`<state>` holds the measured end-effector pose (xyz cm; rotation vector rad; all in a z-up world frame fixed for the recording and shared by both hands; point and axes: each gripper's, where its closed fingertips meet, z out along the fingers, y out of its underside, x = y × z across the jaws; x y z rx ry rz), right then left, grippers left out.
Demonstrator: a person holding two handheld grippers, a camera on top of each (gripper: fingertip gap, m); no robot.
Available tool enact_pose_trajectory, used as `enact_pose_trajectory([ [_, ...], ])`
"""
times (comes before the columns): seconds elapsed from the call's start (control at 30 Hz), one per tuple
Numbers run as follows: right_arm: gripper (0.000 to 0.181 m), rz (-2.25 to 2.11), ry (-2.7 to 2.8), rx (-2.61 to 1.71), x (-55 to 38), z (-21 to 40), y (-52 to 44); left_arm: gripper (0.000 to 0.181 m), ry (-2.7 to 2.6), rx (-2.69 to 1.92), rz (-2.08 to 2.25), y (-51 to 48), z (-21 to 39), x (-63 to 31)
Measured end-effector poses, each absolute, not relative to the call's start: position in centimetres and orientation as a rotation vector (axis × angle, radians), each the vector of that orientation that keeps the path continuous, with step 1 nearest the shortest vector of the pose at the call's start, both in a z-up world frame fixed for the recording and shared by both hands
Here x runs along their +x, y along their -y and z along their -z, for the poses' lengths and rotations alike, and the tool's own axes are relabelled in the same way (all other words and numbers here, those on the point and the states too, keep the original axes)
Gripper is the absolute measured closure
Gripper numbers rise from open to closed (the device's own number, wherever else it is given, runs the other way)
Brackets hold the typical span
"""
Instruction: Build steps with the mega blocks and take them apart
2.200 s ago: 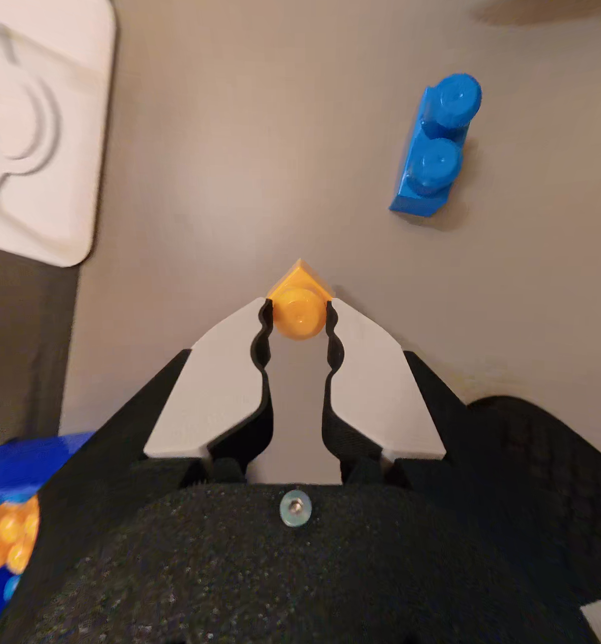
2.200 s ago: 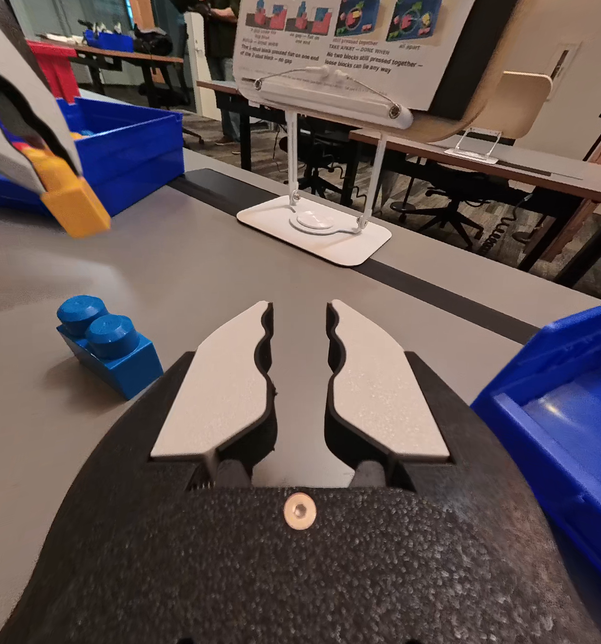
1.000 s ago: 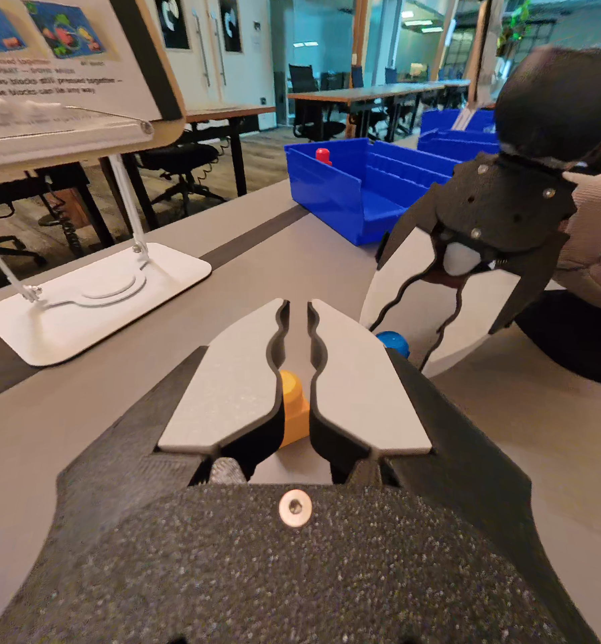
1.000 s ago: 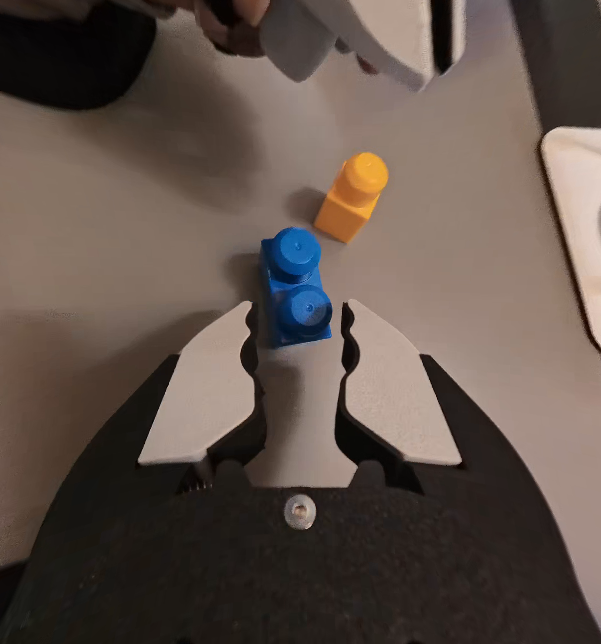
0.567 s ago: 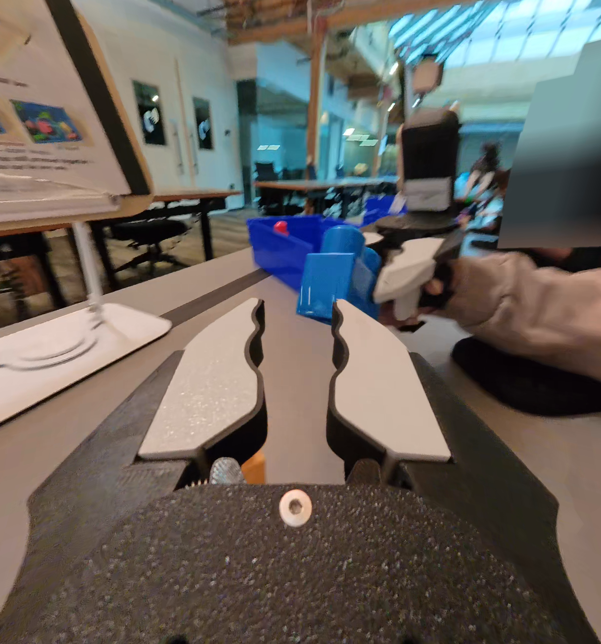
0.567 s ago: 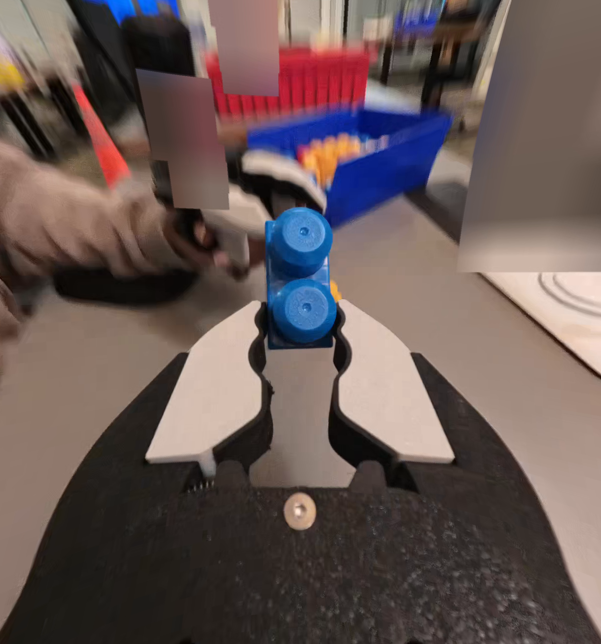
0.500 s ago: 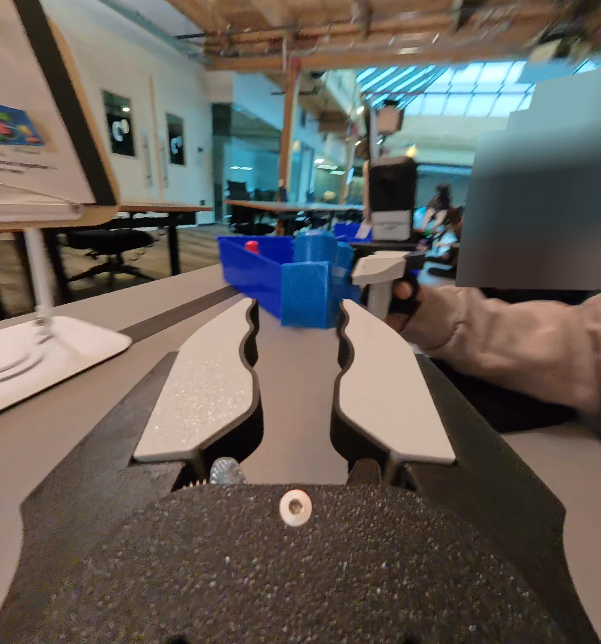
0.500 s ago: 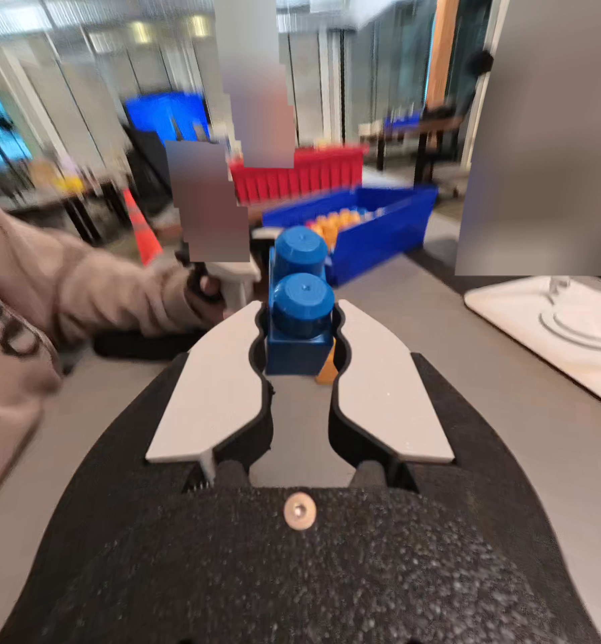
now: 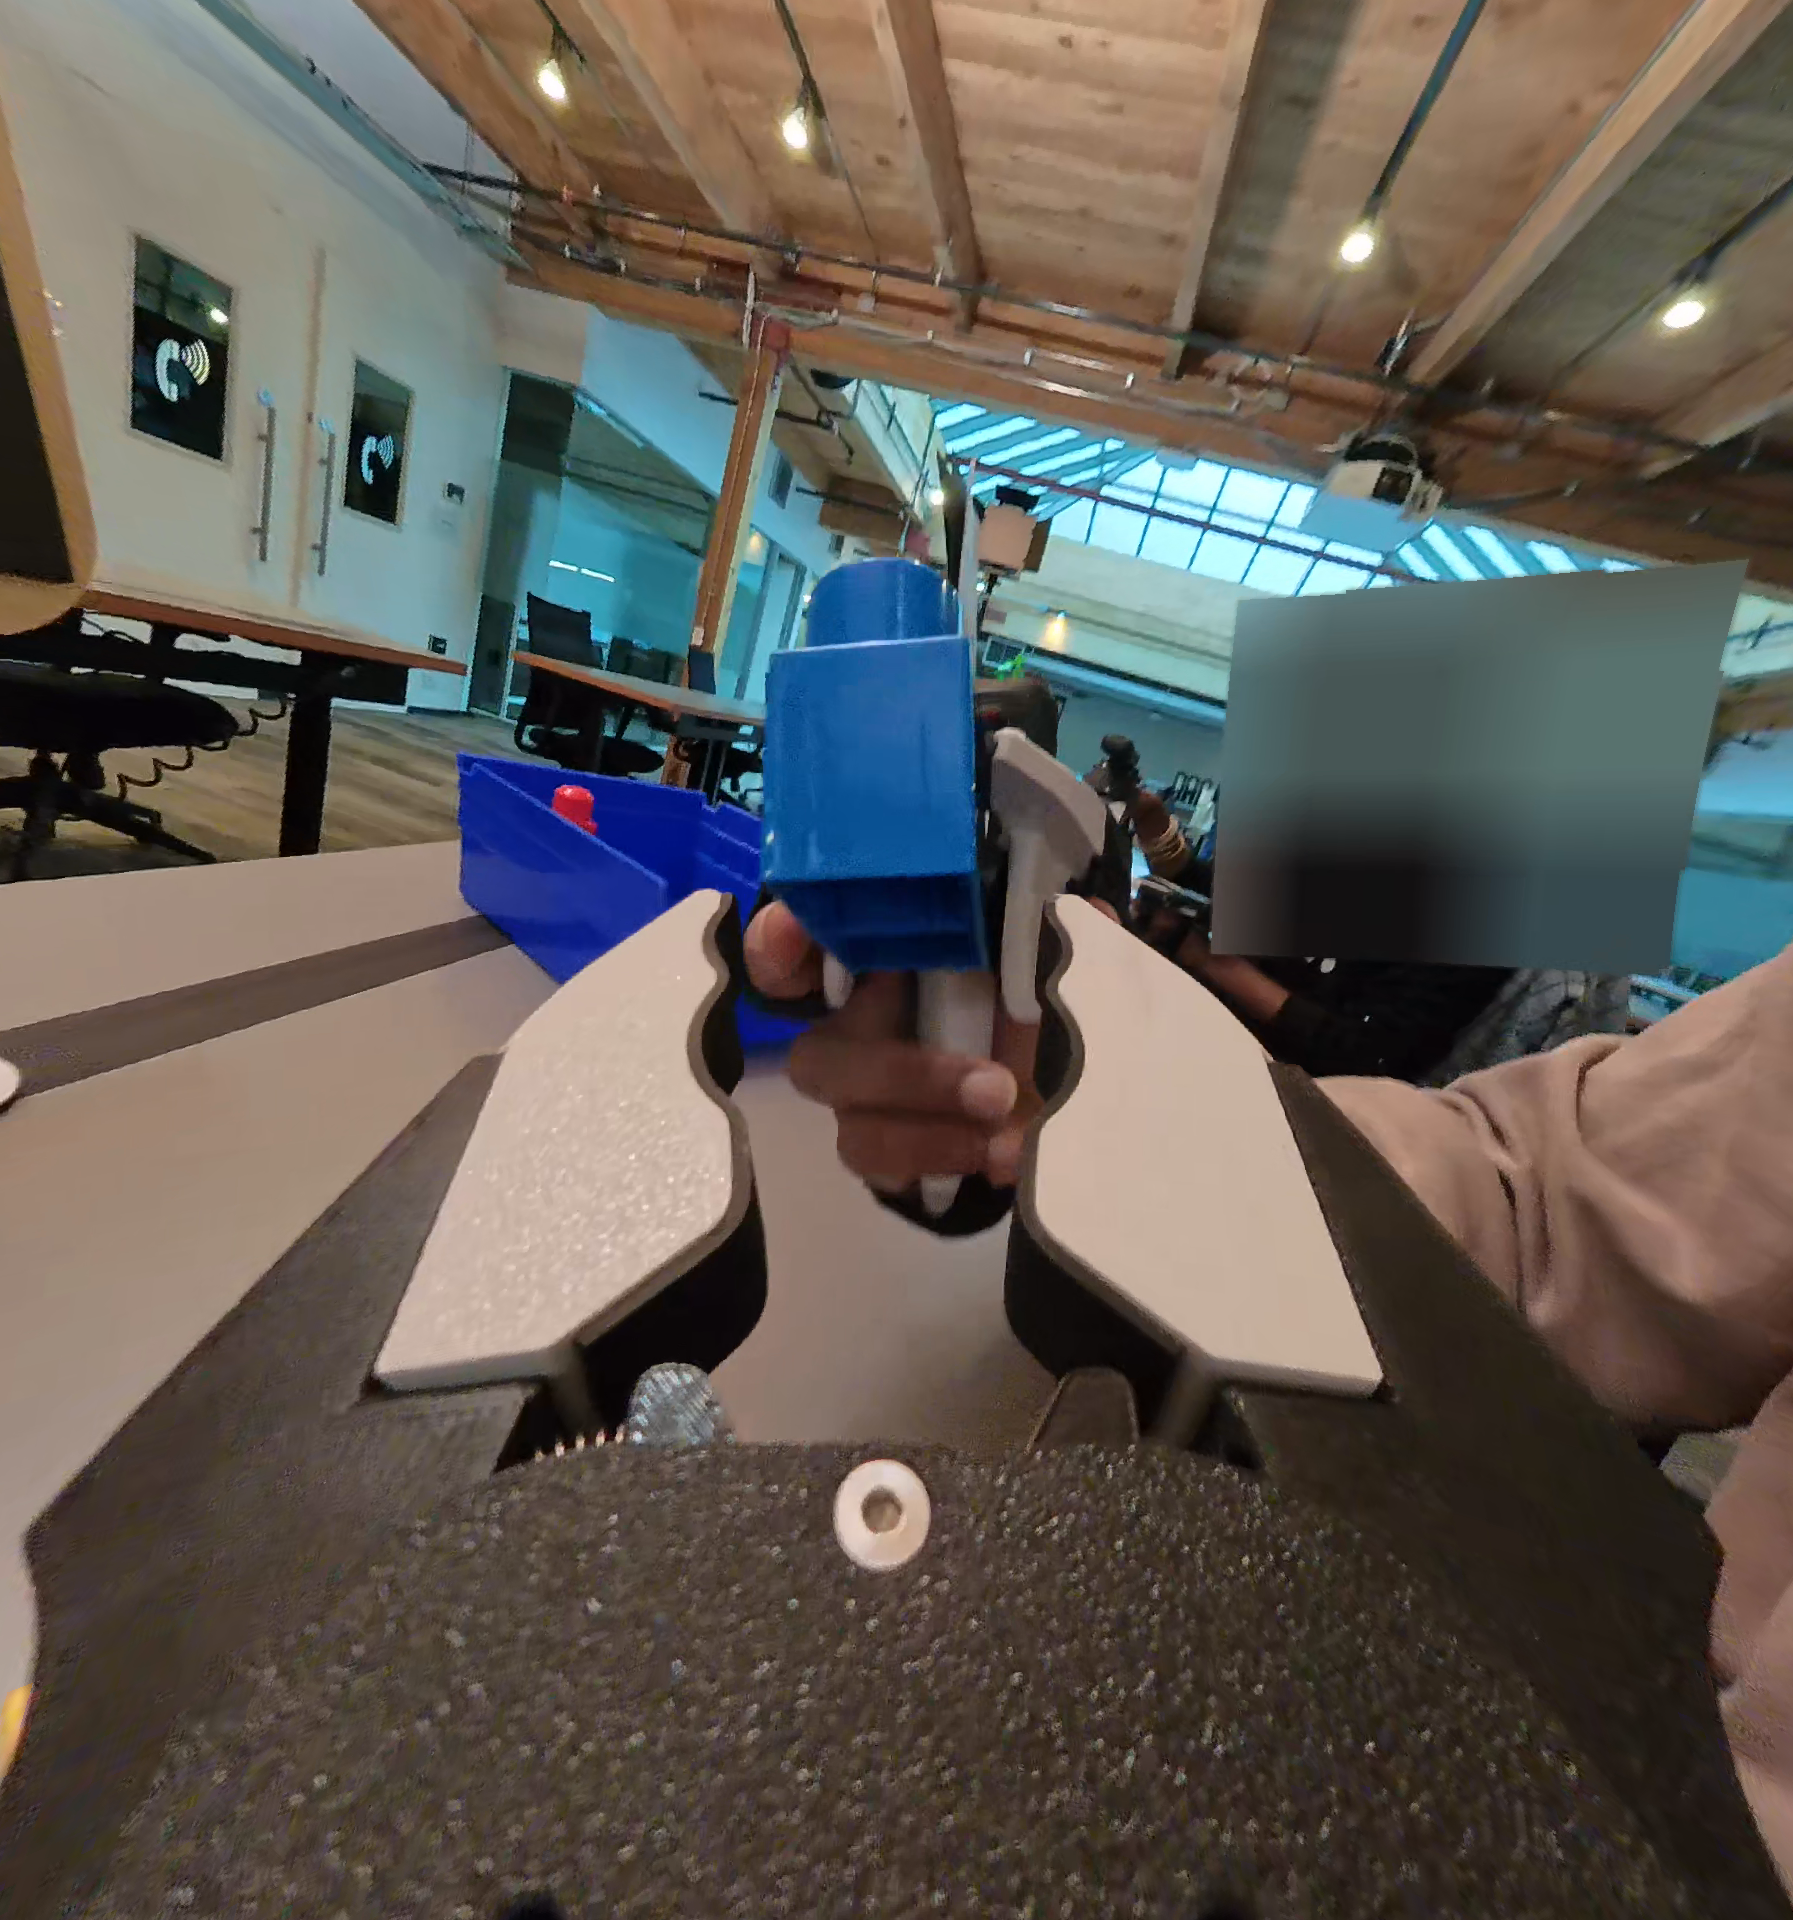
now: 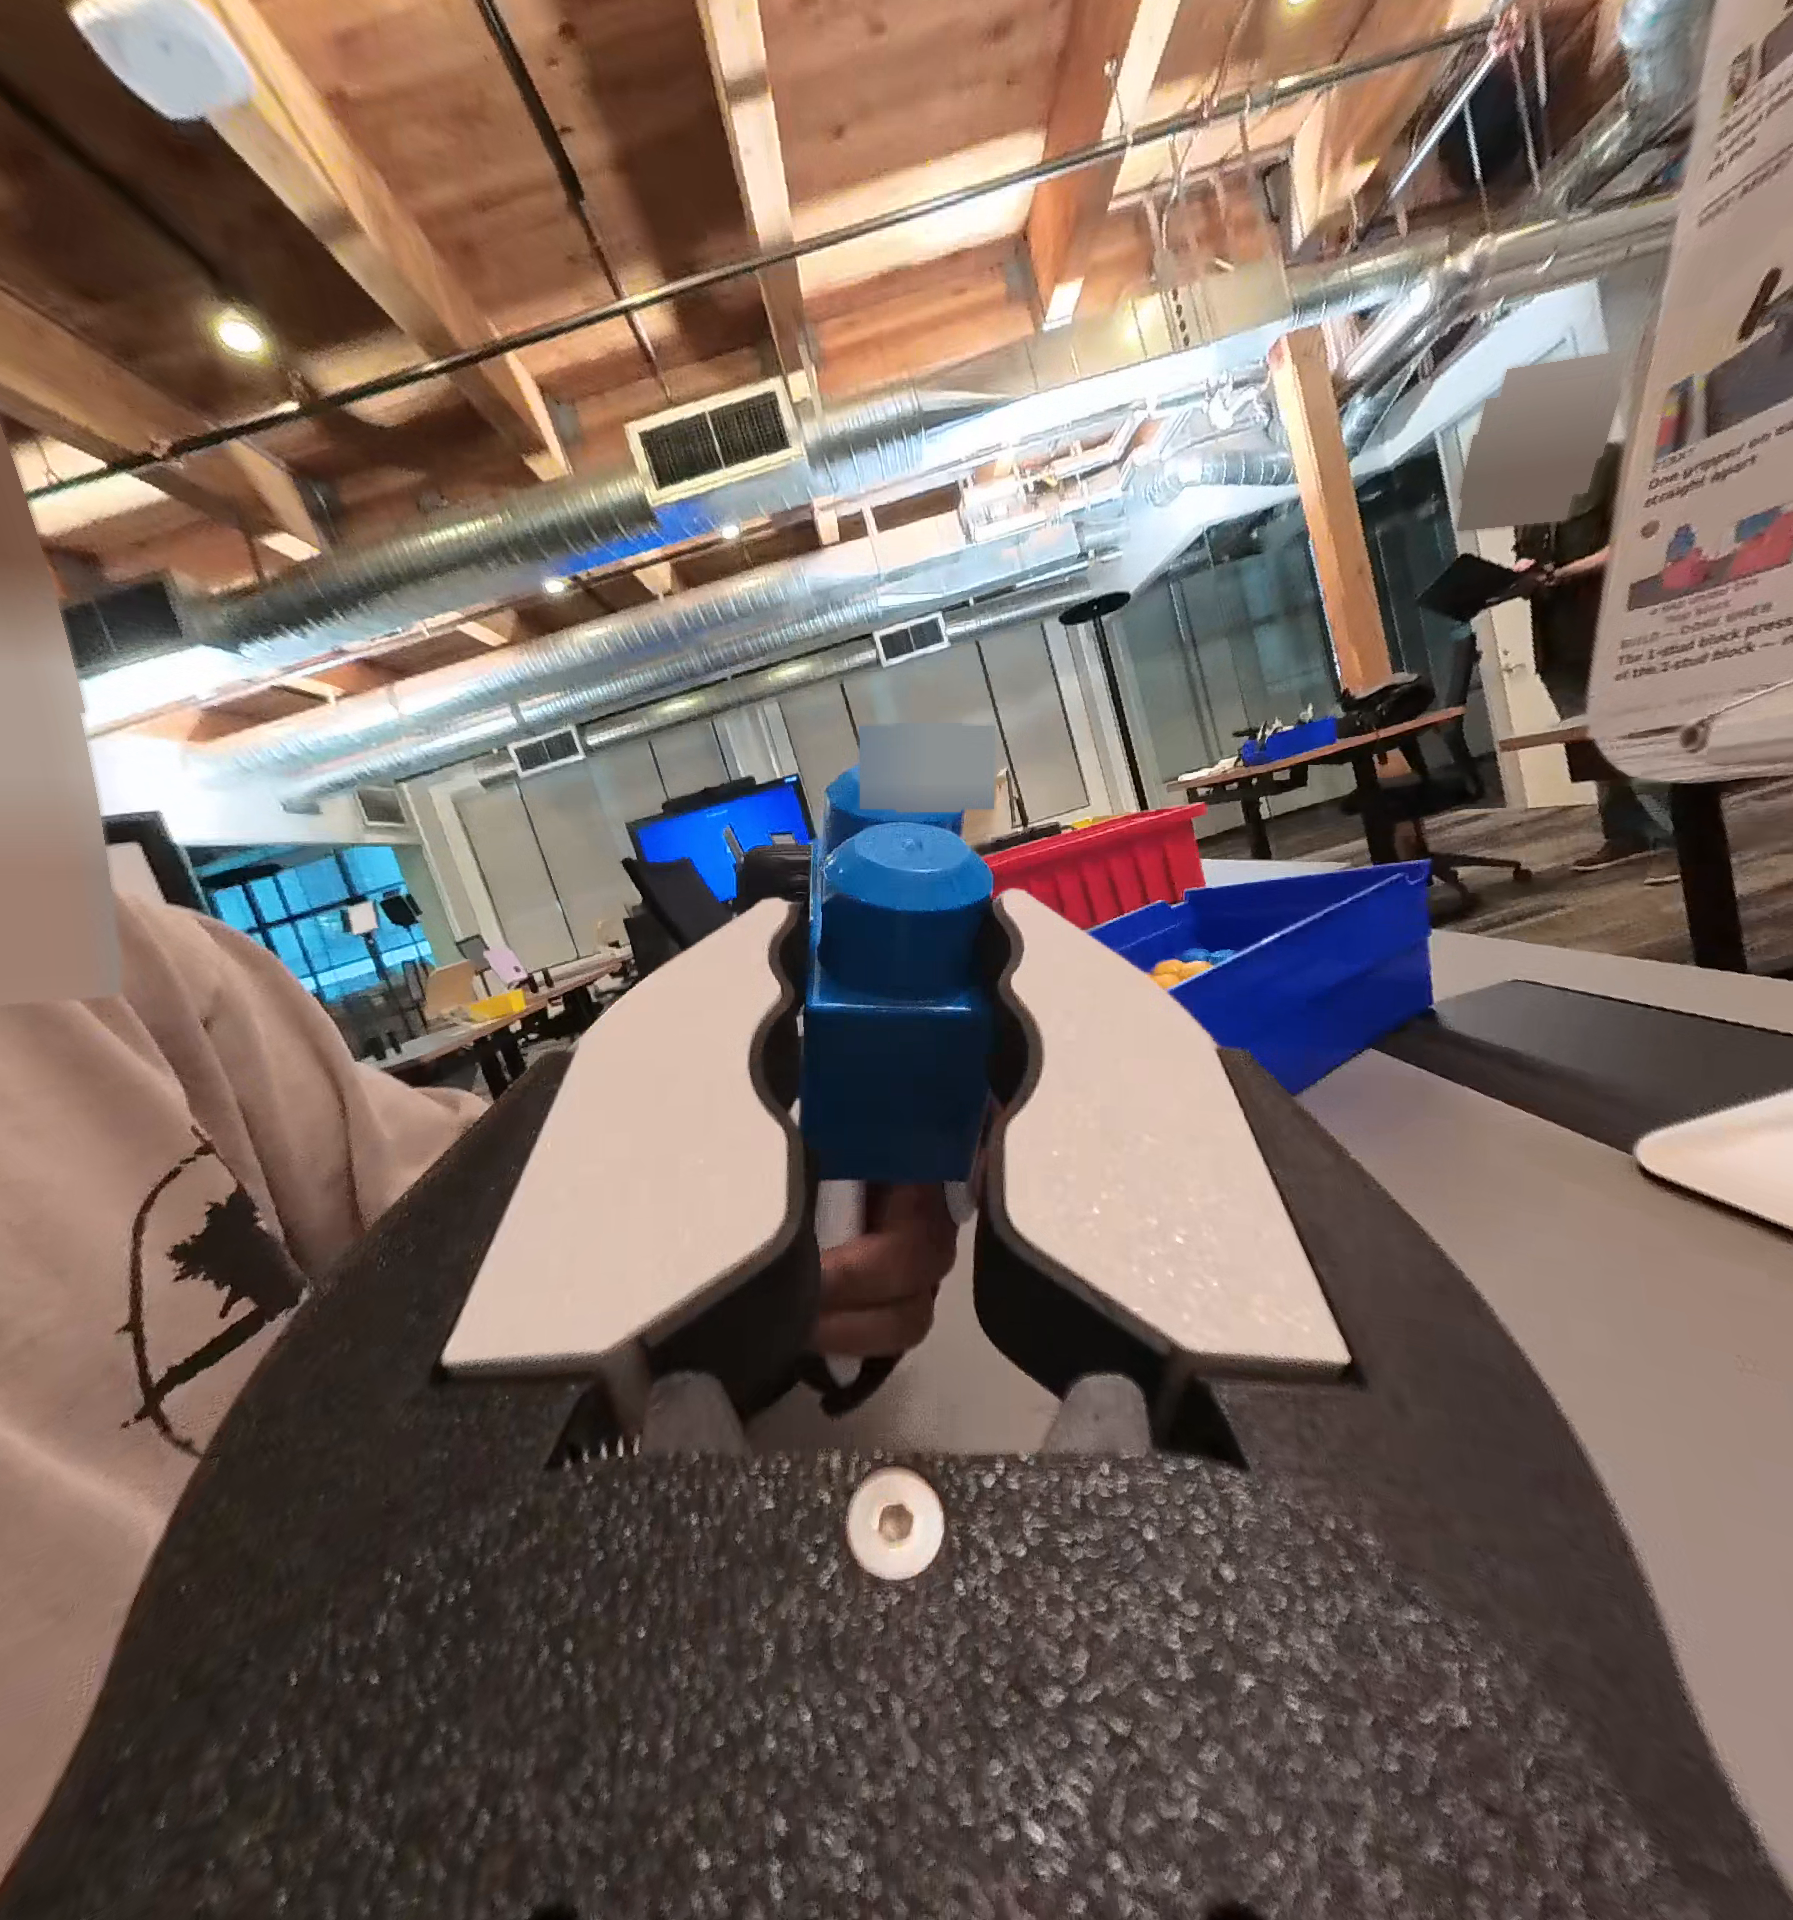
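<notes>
1. My right gripper (image 10: 892,1039) is clamped on the blue block (image 10: 892,1049), which a second ago lay on the table (image 10: 1494,1299). It is now lifted, studs up, its hollow underside facing my left gripper (image 9: 887,997).
2. My left gripper's fingers are apart and empty. The orange block it set down is out of sight, probably below the blue block.
3. I judge the build barely begun: nothing is joined yet.
4. Behind the blue block in the right wrist view sit a blue bin (image 10: 1307,966) of blocks and a red bin (image 10: 1100,868).
5. Above the blue block run wooden beams and ducts.
</notes>
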<state>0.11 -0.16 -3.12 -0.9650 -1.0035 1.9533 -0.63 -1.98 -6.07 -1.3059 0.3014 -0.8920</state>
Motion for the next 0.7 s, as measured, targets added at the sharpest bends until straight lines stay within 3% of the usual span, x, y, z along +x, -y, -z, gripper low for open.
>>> enact_pose_trajectory([
  [0.17,0.149,-1.963,0.967,-0.967,-1.0,3.6,1.2,0.145,-0.228,-1.262,0.948,1.6,4.9,-0.7],
  [0.43,0.149,-1.954,1.1,-0.997,-1.3,5.0,2.1,0.145,-0.322,-1.308,0.952,2.4,5.1,-1.7],
  [0.5,0.148,-1.895,1.185,-1.056,-1.6,5.8,2.0,0.144,-0.347,-1.324,0.907,2.6,4.9,-3.1],
  [0.6,0.13,-1.741,1.308,-1.154,-2.0,7.1,1.1,0.144,-0.371,-1.349,0.801,2.8,4.6,-6.5],
  [0.7,0.133,-1.404,1.491,-1.331,-3.4,11.1,-0.7,0.144,-0.389,-1.381,0.714,3.1,5.0,-9.4],
])
